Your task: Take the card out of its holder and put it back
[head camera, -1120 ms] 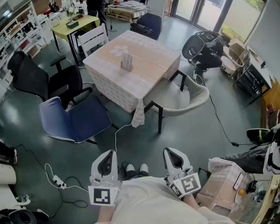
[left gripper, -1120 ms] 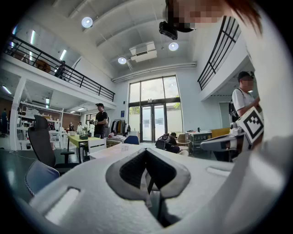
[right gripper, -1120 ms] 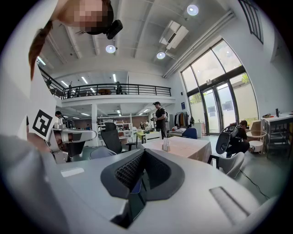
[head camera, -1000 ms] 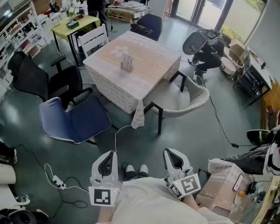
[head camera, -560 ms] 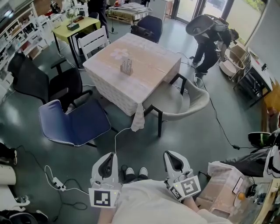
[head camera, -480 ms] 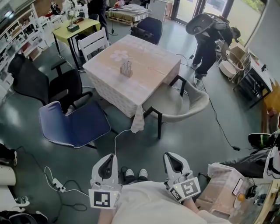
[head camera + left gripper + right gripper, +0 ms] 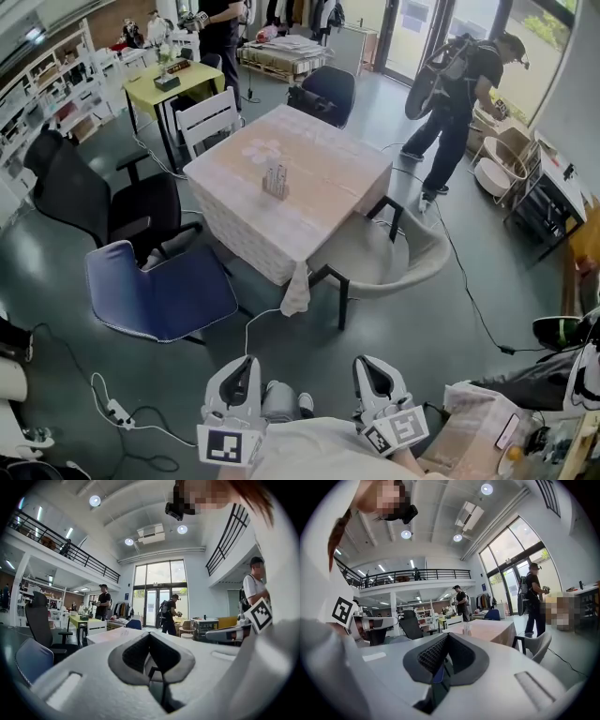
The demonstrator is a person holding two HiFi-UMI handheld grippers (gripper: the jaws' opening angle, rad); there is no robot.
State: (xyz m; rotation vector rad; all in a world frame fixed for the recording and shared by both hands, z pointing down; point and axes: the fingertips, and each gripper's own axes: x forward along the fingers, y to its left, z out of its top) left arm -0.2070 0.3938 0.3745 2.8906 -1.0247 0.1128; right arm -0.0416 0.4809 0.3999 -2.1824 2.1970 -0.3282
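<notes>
The person has stepped a little nearer the table (image 7: 328, 192), yet the holder (image 7: 275, 181) with its card stands well apart from the left gripper (image 7: 242, 367) and right gripper (image 7: 367, 367), both pressed together on nothing, so the task seems not yet begun.

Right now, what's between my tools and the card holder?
Head view: grey floor with a white cable, then the table's cloth up to the holder.

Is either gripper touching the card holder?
No, the left gripper and right gripper sit by the person, far from the card holder on the table.
</notes>
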